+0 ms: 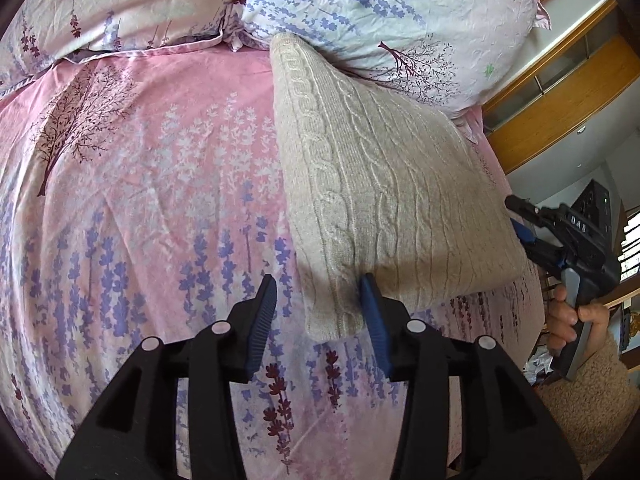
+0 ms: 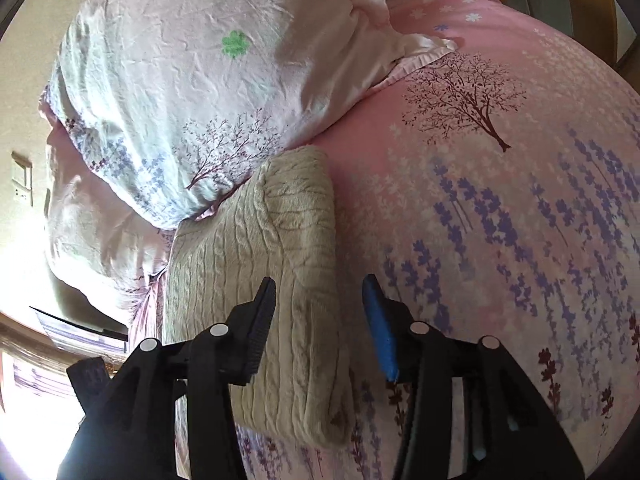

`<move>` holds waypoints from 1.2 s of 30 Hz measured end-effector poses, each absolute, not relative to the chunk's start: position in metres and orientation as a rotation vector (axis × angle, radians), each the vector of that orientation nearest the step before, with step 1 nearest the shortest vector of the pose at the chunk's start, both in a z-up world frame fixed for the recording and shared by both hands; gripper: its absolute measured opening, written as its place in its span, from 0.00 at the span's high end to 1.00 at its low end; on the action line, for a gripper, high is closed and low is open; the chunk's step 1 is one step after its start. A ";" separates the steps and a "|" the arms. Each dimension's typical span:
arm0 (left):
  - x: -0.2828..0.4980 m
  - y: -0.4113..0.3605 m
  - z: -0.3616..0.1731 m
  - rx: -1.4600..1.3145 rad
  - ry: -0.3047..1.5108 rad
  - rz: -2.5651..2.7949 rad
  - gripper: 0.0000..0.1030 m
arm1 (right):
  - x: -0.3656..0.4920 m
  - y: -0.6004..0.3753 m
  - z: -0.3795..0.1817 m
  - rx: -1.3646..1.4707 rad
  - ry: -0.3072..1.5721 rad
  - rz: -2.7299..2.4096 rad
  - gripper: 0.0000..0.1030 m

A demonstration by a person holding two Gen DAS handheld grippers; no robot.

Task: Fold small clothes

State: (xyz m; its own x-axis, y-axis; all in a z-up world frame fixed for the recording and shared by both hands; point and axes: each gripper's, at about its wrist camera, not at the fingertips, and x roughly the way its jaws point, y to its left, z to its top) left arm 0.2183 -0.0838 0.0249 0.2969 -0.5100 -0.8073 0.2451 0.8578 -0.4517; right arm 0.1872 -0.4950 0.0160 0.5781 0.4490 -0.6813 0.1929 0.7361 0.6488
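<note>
Open pink bed [image 1: 160,208] left of folded sweater [image 1: 384,184]; pillows [image 1: 380,12] block far side, touching sweater's far edge; right tongs [image 1: 520,216] just beside its right edge.

Bed covered by pink sheet [image 1: 168,168] with purple lavender and dark tree print, lightly creased. Two pillows at the head: pale one [image 1: 380,20] with lavender and tree print plus a green clover mark, second pillow [image 1: 120,4] beside it on the left. Wooden headboard or cabinet [image 1: 560,100] with glass panels past the bed edge. Cream wall with a light switch [image 2: 22,182]. Bright window light [image 2: 36,380] blown out low on the left in right wrist view.
</note>
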 end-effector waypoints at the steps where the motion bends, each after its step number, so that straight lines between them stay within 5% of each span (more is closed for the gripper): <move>1: 0.218 -0.082 0.026 -0.282 1.169 -0.516 0.58 | 0.181 -0.493 0.015 0.763 0.971 0.182 0.54; 6: 0.212 -0.081 0.024 -0.332 1.182 -0.543 0.60 | 0.160 -0.482 0.007 0.768 1.012 0.219 0.55; 8: 0.211 -0.085 0.023 -0.334 1.185 -0.554 0.70 | 0.160 -0.473 0.003 0.750 1.019 0.219 0.74; 10: 0.210 -0.087 0.026 -0.322 1.179 -0.548 0.76 | 0.159 -0.471 0.006 0.728 0.995 0.202 0.82; 17: 0.210 -0.083 0.034 -0.350 1.170 -0.553 0.85 | 0.157 -0.479 0.042 0.636 0.869 0.158 0.90; 23: 0.211 -0.085 0.028 -0.355 1.184 -0.536 0.83 | 0.151 -0.475 0.000 0.616 0.968 0.084 0.90; 31: 0.218 -0.081 0.018 -0.399 1.228 -0.521 0.59 | 0.161 -0.475 -0.010 0.641 1.006 0.092 0.88; 33: 0.221 -0.072 0.022 -0.443 1.221 -0.528 0.50 | 0.162 -0.487 -0.004 0.698 1.005 0.118 0.74; 35: 0.225 -0.059 0.029 -0.512 1.186 -0.546 0.44 | 0.164 -0.503 0.003 0.774 0.979 0.143 0.30; 36: 0.229 -0.052 0.033 -0.546 1.164 -0.557 0.41 | 0.166 -0.512 0.008 0.822 0.951 0.161 0.21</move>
